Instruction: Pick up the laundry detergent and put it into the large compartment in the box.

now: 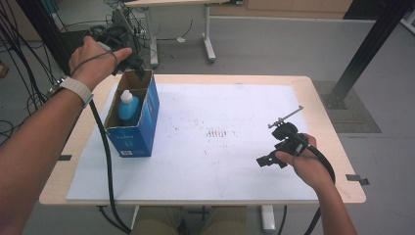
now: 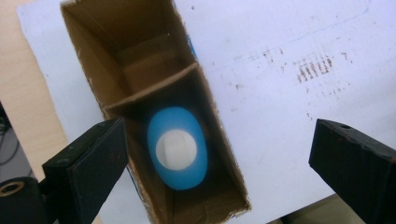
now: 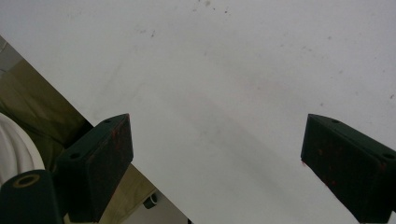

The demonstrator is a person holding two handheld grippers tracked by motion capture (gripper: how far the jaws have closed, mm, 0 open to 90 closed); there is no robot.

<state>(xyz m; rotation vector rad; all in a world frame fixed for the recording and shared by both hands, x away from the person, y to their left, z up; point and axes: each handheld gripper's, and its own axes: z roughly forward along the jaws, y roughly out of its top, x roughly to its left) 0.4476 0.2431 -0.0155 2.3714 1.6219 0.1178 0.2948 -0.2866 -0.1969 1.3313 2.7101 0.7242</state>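
The blue bottle [image 2: 177,148] is standing upright in the near compartment of the open cardboard box [image 1: 147,115] at the table's [image 1: 318,98] far left. The left gripper [image 2: 217,154] is hanging above it, jaws spread wide and gripping nothing. The right gripper [image 1: 268,160] is hovering near right over the white mat [image 3: 243,70], jaws wide and empty.

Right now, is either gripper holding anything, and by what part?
Nothing is held. The left gripper hangs open above the blue bottle with a white cap standing in the blue cardboard box; the right gripper is open and empty.
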